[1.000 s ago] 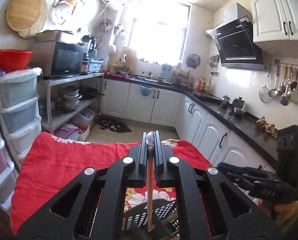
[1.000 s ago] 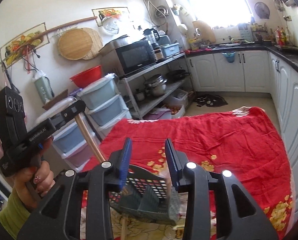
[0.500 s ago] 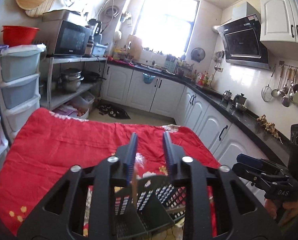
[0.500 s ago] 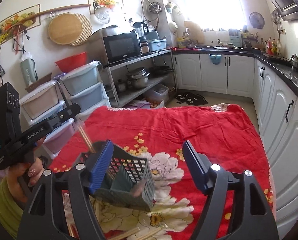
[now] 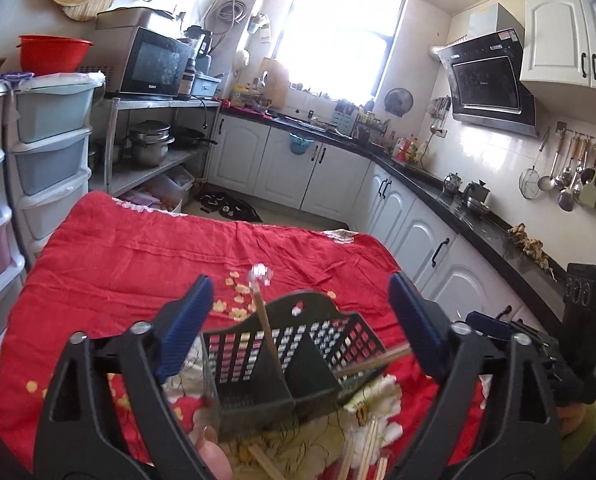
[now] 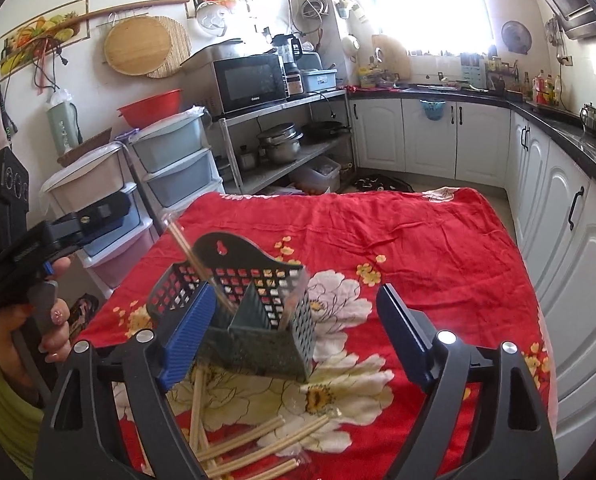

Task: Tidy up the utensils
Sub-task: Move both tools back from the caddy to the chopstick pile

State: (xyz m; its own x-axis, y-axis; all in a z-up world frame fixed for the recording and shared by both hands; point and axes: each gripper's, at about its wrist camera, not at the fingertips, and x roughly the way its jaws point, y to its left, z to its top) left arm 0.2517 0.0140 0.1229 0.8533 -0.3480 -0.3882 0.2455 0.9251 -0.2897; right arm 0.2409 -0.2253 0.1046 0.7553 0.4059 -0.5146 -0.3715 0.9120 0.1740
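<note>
Both grippers, left (image 5: 299,316) and right (image 6: 294,324), are opening with nothing gripped; best reach next for loose chopsticks (image 6: 254,446) before the basket (image 6: 238,300).

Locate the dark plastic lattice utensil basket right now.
The dark plastic lattice utensil basket stands on the red floral cloth, low and left of centre in the right wrist view, with loose wooden chopsticks lying just in front of it.

The red cloth (image 6: 397,236) lies bare toward the tabletop's far edge — open passage there. Near the front edge the dark slotted basket (image 6: 234,292) and loose chopsticks (image 6: 258,444) block the way.
</note>
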